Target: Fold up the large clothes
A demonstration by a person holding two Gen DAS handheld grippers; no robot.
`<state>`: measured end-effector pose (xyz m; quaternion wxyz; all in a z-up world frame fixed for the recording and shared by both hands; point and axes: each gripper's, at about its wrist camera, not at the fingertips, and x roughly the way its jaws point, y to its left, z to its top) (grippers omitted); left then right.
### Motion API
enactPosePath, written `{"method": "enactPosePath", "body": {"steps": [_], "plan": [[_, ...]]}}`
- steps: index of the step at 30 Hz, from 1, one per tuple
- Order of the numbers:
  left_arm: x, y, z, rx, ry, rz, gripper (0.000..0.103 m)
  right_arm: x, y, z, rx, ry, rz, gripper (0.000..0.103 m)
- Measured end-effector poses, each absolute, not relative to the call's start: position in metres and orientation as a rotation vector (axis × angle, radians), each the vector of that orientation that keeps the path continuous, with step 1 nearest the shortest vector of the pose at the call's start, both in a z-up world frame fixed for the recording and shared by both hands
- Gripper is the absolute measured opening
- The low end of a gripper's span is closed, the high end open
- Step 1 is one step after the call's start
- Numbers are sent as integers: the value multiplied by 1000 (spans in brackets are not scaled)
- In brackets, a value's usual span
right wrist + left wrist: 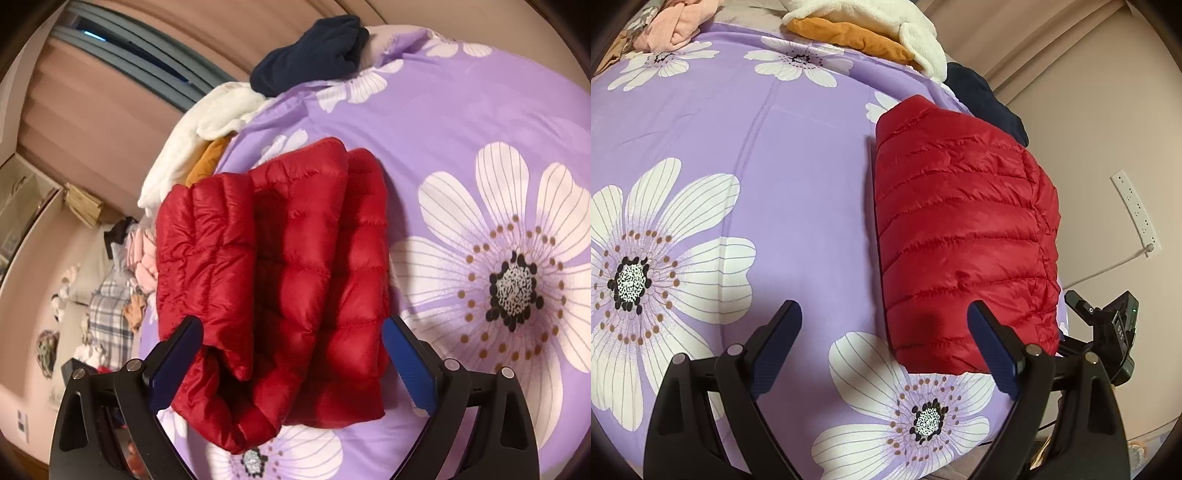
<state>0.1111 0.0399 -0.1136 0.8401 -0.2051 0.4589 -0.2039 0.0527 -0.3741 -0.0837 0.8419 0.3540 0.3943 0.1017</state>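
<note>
A red quilted puffer jacket (964,229) lies folded into a thick block on the purple flowered bedspread (775,147). My left gripper (884,308) stands open above the bedspread; the jacket's near left corner lies just ahead of its right finger (993,343), and nothing is gripped. In the right wrist view the same jacket (288,266) fills the middle, its layered folds facing me. My right gripper (291,321) is open wide, with the jacket's near end between its fingers and the pads not pressing on it. Part of the right gripper's body (1108,325) shows past the jacket.
White fleece (886,22) over an orange garment (857,38), a navy garment (986,99) and pink clothes (676,26) lie along the bed's far side. A power strip (1134,210) hangs on the wall. Past the bed edge, clothes cover the floor (110,302).
</note>
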Motion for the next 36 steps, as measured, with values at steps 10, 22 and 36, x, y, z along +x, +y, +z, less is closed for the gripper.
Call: {"method": "enactPosePath", "body": {"steps": [10, 22, 36], "plan": [[118, 39, -120, -456, 993, -450, 91, 59, -375, -89, 771, 853, 227, 97], [130, 41, -127, -478, 1013, -451, 91, 72, -378, -97, 801, 874, 229, 97], [141, 38, -133, -515, 1039, -482, 91, 82, -382, -107, 839, 895, 245, 97]]}}
